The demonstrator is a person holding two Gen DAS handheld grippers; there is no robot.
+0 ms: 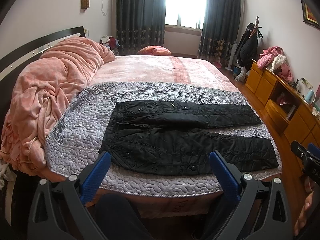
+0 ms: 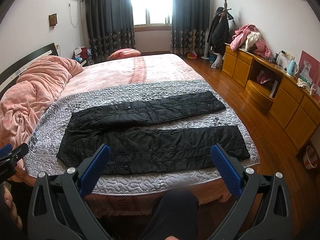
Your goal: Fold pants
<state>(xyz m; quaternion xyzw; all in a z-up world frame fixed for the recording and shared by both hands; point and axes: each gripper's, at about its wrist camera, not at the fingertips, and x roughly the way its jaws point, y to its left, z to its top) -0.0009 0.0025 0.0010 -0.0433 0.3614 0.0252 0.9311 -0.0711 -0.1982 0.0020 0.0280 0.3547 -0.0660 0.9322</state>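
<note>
— Where are the black quilted pants [image 1: 186, 138] now?

— They lie flat on the grey quilted bedspread [image 1: 80, 120], at the near end of the bed [image 2: 160, 68]. The waist is to the left, and the two legs are spread apart, pointing right.

— And the grippers?

— The left gripper [image 1: 159, 165] and the right gripper [image 2: 160, 160] both hang before the bed edge, fingers wide apart, touching nothing.

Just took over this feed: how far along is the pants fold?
Done: only the layout. The black pants lie flat on the grey quilt, legs apart and unfolded. In hand: nothing; the left gripper and right gripper hang open short of the near edge of the bed. Left: every fold.
</note>
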